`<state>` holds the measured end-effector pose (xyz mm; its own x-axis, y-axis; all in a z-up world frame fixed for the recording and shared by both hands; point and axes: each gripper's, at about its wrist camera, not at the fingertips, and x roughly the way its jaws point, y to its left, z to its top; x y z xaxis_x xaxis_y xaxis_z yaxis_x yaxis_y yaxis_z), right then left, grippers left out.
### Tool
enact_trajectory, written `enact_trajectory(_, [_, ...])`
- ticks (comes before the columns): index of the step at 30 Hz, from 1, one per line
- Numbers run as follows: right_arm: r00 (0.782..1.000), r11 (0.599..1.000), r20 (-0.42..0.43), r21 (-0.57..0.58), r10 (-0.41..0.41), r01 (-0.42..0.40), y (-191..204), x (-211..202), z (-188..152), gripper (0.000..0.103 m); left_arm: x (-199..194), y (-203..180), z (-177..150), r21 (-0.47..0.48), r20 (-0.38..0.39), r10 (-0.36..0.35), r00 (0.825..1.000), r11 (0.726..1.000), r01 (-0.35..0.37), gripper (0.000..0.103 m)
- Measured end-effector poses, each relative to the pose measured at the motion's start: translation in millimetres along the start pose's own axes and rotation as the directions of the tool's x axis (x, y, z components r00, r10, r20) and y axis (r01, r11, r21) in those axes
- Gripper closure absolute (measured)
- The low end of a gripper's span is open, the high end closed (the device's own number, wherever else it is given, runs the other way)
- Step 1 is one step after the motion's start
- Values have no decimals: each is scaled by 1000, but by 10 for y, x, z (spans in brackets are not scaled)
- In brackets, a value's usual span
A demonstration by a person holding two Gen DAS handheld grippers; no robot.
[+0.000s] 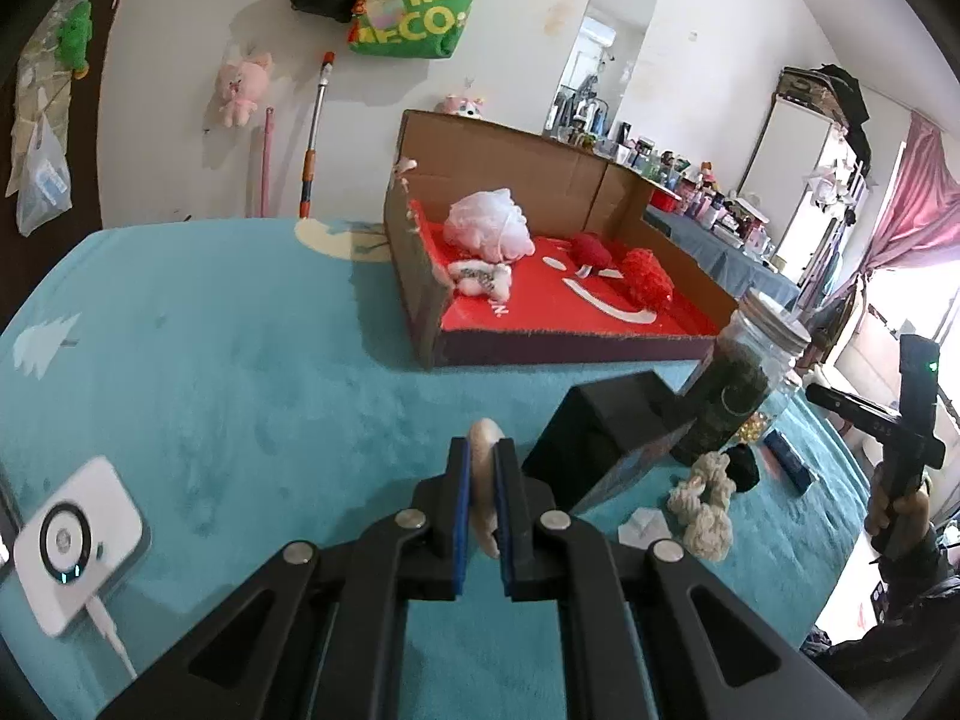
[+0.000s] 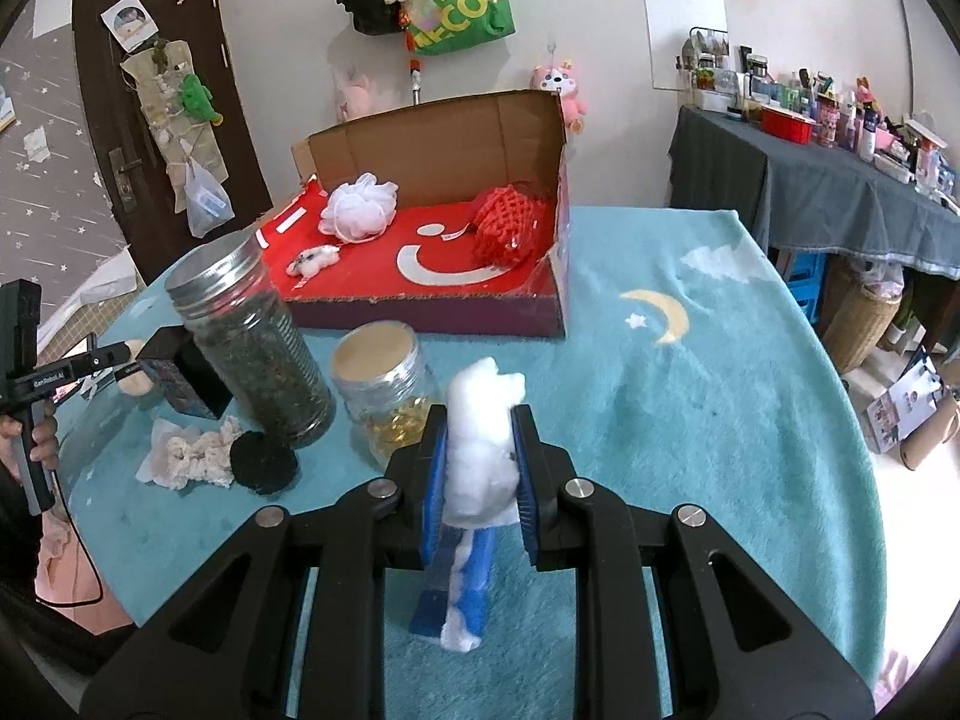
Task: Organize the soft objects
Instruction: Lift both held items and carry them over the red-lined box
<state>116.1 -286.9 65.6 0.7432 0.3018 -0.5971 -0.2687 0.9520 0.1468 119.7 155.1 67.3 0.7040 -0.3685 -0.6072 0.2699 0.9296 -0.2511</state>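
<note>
My left gripper (image 1: 482,456) is shut on a beige round puff (image 1: 485,450), held above the teal blanket short of the open cardboard box (image 1: 432,300). My right gripper (image 2: 480,420) is shut on a white cotton wad (image 2: 485,444) with a blue strip hanging below it. The box (image 2: 432,315) has a red floor and holds a white mesh pouf (image 1: 489,225), a red knitted piece (image 2: 507,225), a red ball (image 1: 591,249) and a small white plush (image 2: 312,258). A cream scrunchie (image 2: 201,453) and a black puff (image 2: 261,459) lie on the blanket by the jars.
A tall jar of dark leaves (image 2: 258,348), a short jar with a wooden lid (image 2: 384,384) and a black box (image 1: 606,438) stand in front of the cardboard box. A white device with a cable (image 1: 75,540) lies at the left. A cluttered table (image 2: 828,180) stands at the far right.
</note>
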Motion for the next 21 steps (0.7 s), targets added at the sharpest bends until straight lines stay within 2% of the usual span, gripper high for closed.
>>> enact_trajectory(8, [1000,997,-4,-72,18,-18,-131,213,262,84,190,-7,250,76,8,-34,999,997,33,95])
enact_trajectory(21, [980,969,-74,-151,186,-195,-54,620,671,84,288,2,576,101,29,-150,988,984,147,95])
